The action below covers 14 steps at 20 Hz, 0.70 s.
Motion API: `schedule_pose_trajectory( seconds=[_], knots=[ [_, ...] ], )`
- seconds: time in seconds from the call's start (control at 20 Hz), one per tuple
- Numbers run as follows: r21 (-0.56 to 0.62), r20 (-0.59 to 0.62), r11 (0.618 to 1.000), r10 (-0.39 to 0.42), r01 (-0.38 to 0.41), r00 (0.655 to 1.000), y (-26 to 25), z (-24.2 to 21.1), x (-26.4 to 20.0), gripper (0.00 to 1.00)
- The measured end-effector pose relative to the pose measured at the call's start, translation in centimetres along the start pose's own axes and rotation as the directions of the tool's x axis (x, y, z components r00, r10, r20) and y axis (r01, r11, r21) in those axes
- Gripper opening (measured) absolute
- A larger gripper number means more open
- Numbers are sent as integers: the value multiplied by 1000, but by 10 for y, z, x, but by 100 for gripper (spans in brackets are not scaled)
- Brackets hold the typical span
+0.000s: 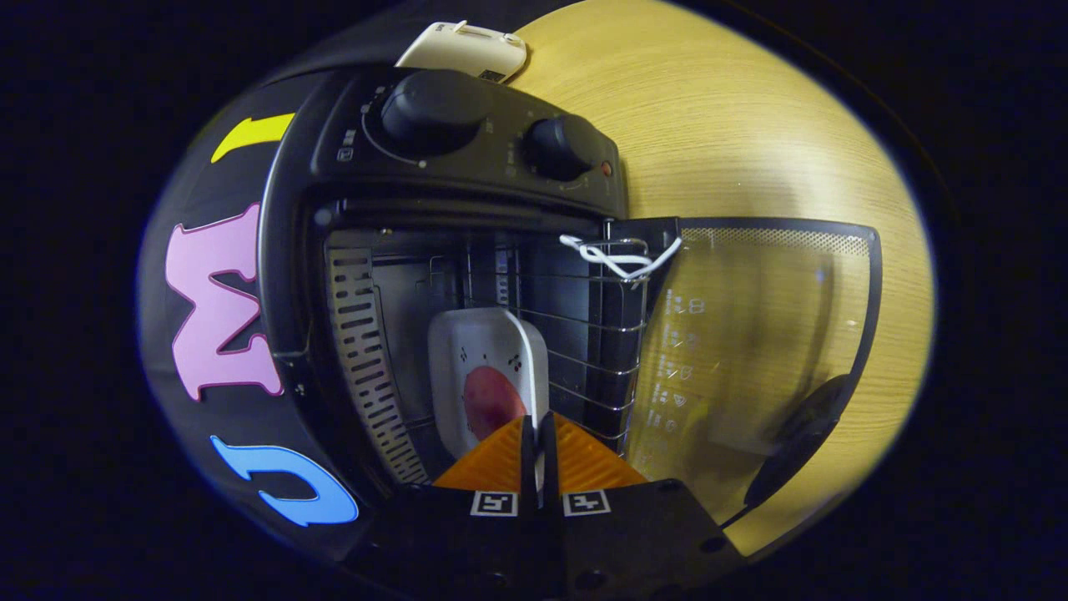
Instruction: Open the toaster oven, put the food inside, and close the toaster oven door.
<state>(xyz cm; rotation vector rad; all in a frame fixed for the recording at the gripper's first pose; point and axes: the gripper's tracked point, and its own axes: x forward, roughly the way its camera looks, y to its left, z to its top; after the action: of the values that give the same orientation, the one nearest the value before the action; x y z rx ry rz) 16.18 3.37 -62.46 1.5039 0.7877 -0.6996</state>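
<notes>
Fingers of the gripper [539, 434] are pinched close together on the near rim of a white tray [488, 367], the thin rim running up through the narrow slit between them, so both fingers press on it. On the tray lies a reddish piece of food [491, 399], just ahead of the fingers. Tray and food sit inside the oven [450, 217], which appears turned on its side in the gripper view. A slotted inner wall [367, 359] stands close beside the tray on one flank, with a dark gap between them; on the other flank the wire rack [605, 334] runs just beside the tray's rim, leaving little room. Beyond the rack the glass door [768, 334] hangs fully open over the wooden table [734, 125], its dark handle [801, 442] at the outer edge. A white cord [613, 257] is looped at the rack's far corner by the door hinge. Farther on are the oven's two knobs [434, 108], and behind them a small white device [467, 50] lies on the table.
</notes>
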Motion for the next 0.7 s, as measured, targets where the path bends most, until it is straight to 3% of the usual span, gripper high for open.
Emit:
schedule_pose_trajectory(
  seconds=[0.15, 0.2, 0.4, 0.45, 0.55, 0.6, 0.7],
  knots=[
    [-15, -25, 1000, -11, 11, 1000, -4, -8, -4, 19],
    [-31, -26, 999, -20, 19, 999, -6, -6, -8, 30],
    [-193, -34, 981, 5, -12, 999, -4, -2, -45, 32],
    [-260, -57, 965, 16, -30, 998, -4, -3, -59, 49],
    [-428, -71, 903, 5, -35, 997, -17, 3, -84, 83],
    [-510, -53, 860, -15, -14, 998, -26, 11, -102, 82],
    [-642, -47, 767, -39, -1, 998, -43, 14, -124, 98]
  ],
)
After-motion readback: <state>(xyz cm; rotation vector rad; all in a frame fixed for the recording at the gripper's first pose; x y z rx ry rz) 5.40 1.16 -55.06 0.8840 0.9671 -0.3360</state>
